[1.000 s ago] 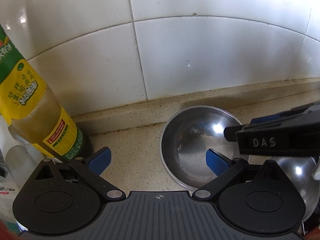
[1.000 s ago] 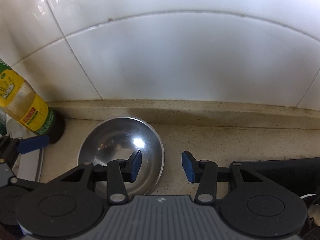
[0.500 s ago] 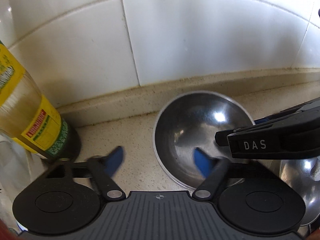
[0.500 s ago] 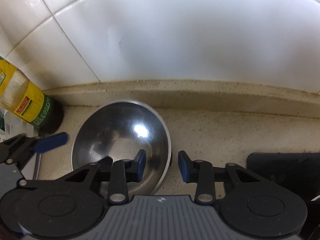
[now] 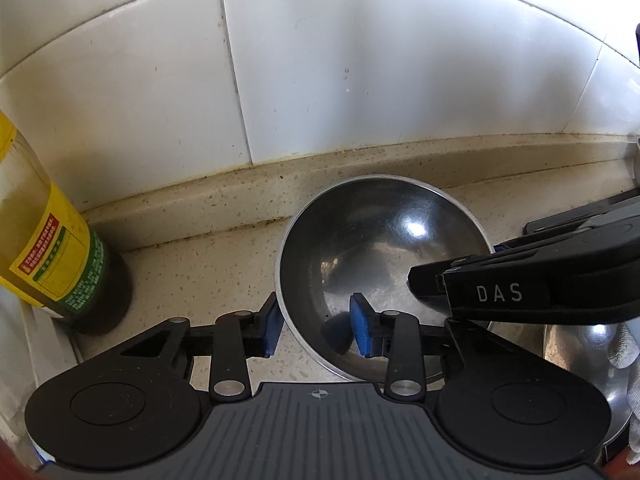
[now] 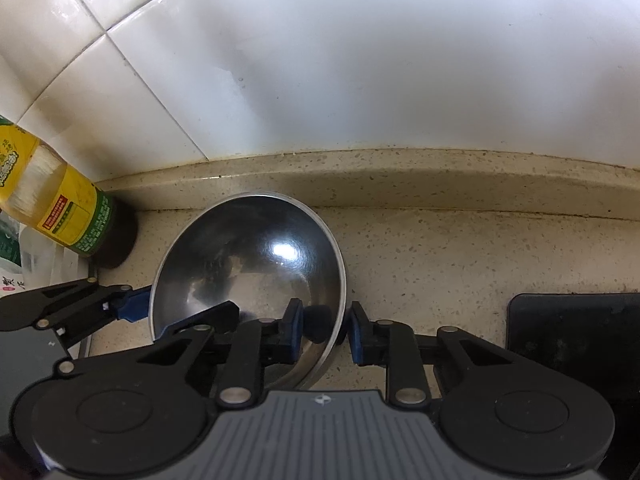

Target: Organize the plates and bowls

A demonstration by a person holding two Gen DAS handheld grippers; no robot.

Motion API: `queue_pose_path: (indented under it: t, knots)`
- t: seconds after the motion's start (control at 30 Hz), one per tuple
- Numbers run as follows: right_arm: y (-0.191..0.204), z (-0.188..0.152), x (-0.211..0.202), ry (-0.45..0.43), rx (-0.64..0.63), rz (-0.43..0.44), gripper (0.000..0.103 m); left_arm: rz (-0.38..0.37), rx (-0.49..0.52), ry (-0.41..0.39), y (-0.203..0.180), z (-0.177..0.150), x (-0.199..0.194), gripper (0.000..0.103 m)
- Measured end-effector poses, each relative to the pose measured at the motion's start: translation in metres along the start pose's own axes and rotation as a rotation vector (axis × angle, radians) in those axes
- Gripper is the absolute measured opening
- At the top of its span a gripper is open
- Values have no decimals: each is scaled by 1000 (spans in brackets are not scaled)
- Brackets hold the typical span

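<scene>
While a steel bowl (image 5: 384, 264) sits on the speckled beige surface (image 5: 208, 268) close to the white tiled wall (image 5: 360, 64), two hand-held grippers clamp its rim from opposite sides. At the bowl's left edge, the left gripper (image 5: 316, 330) has just been closing, and its blue pads now pinch the wall of the bowl, one outside and one inside. Seen from the right wrist camera, the right gripper (image 6: 322, 330) has likewise just been closing and grips the bowl's right rim (image 6: 340, 312) between its blue pads, one pad inside the bowl and the other outside. The right gripper's black arm, lettered "DAS", crosses the right side of the left wrist view. A bottle (image 5: 52, 260) of yellow oil with a yellow and green label stands on the surface to the left of the bowl, apart from it. Part of a second shiny steel vessel (image 5: 592, 356) shows at the lower right of the left wrist view, just beside the bowl. A flat black object (image 6: 576, 332) lies on the surface to the right.
</scene>
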State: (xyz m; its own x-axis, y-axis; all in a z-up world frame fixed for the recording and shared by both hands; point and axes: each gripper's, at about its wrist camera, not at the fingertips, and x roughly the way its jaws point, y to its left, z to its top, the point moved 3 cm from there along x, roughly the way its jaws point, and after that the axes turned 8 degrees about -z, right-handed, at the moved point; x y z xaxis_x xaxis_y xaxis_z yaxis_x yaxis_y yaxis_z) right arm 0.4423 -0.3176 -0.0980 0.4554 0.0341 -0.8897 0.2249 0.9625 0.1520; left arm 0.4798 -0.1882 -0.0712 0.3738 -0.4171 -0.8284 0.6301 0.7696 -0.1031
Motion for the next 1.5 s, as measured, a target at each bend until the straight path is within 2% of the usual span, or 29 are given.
queue_pose_path:
  t: [0.1, 0.37, 0.63, 0.87, 1.17, 1.5]
  knots:
    - [-2, -1, -1, -1, 9, 0, 23, -17, -1, -8, 2, 0, 0, 43]
    - [-2, 1, -17, -33, 13, 19, 23, 2, -2, -36, 0, 3, -14, 42]
    - [2, 2, -48, -77, 12, 21, 23, 12, 10, -80, -8, 7, -44, 42]
    - [10, -6, -91, -130, 4, 23, 24, 18, 33, -134, -23, 7, -88, 44]
    - [25, -28, -144, -194, -33, 38, 24, 49, 53, -198, -38, -10, -144, 48]
    - [35, -62, -172, -199, -50, 50, 24, 45, 65, -214, -53, -40, -175, 53]
